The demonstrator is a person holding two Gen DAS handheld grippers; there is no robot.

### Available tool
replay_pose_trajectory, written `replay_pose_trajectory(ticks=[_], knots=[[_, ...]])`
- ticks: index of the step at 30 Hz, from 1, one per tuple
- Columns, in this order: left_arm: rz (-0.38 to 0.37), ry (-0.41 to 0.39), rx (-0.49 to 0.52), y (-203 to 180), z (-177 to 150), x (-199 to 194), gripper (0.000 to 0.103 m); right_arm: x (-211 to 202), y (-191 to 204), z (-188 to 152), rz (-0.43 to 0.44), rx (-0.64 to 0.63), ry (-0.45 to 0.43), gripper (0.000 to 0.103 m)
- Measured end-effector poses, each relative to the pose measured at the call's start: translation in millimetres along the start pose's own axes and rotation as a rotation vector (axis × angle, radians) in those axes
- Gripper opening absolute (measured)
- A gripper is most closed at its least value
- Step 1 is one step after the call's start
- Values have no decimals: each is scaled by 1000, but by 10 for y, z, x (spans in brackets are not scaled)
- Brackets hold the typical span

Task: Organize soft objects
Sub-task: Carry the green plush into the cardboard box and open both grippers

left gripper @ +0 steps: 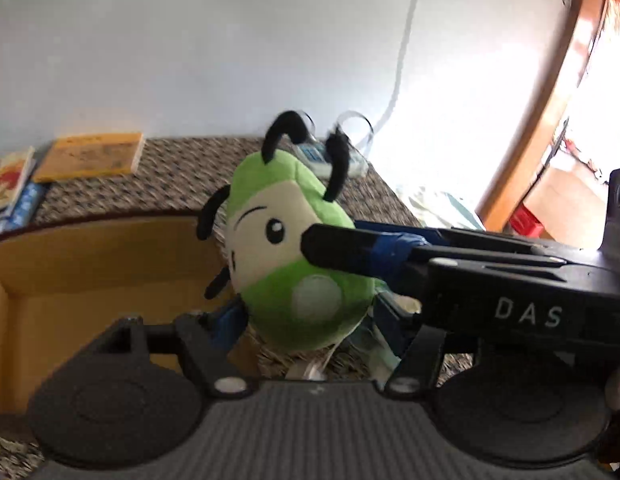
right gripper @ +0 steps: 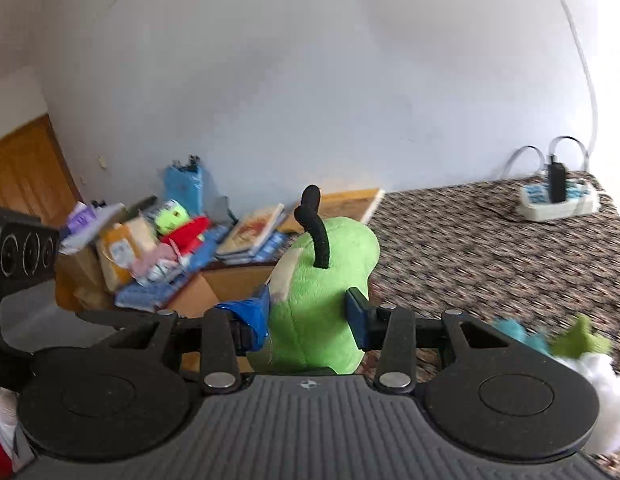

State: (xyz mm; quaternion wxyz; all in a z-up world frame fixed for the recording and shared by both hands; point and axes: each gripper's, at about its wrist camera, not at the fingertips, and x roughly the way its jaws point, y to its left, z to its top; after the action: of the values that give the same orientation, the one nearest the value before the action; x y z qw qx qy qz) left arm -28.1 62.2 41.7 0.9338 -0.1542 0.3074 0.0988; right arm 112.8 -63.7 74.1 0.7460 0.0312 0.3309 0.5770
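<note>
A green plush bug [left gripper: 294, 256] with a cream face and black antennae hangs above the patterned bed. My left gripper [left gripper: 306, 316] is shut on its lower body. My right gripper [left gripper: 310, 248] reaches in from the right, its fingers against the toy's side. In the right wrist view my right gripper [right gripper: 310, 312] is shut on the same plush [right gripper: 326, 292], seen from behind. An open cardboard box [left gripper: 90, 264] sits just left of and below the toy.
Books [left gripper: 90, 156] lie on the bed's far side. A white power strip [right gripper: 558, 200] with a cable rests near the wall. A cluttered box of items [right gripper: 150, 248] stands at the left. More soft toys [right gripper: 582, 344] lie at lower right. A wooden door frame [left gripper: 550, 92] stands at the right.
</note>
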Motion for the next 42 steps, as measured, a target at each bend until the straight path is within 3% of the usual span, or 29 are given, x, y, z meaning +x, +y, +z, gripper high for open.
replay_pose_trajectory(ticks=[4,9,14,22,29,31,34,42], knots=[[58,-34,-6,319,57,-136,66,240,194,64,56,35,10,25],[127,-10,-32,860,38,-266,66,749,479,33,126,124,86,25],[191,61,-60,1475,-67,-263,66,1316,797,-80,164,180,185,25],[228,184,-99,2193,-296,-167,67,1925,1006,-348,161,305,334,25],[223,249,-107,2385,-427,-128,68,2189,1076,-492,96,384,447,26],[216,249,-100,2382,-439,-137,82,2243,1113,-538,72,373,493,26],[216,237,-89,2357,-433,-176,85,2315,1150,-592,72,397,547,28],[246,239,-62,2341,-384,-209,86,2167,1058,-588,59,441,514,28]])
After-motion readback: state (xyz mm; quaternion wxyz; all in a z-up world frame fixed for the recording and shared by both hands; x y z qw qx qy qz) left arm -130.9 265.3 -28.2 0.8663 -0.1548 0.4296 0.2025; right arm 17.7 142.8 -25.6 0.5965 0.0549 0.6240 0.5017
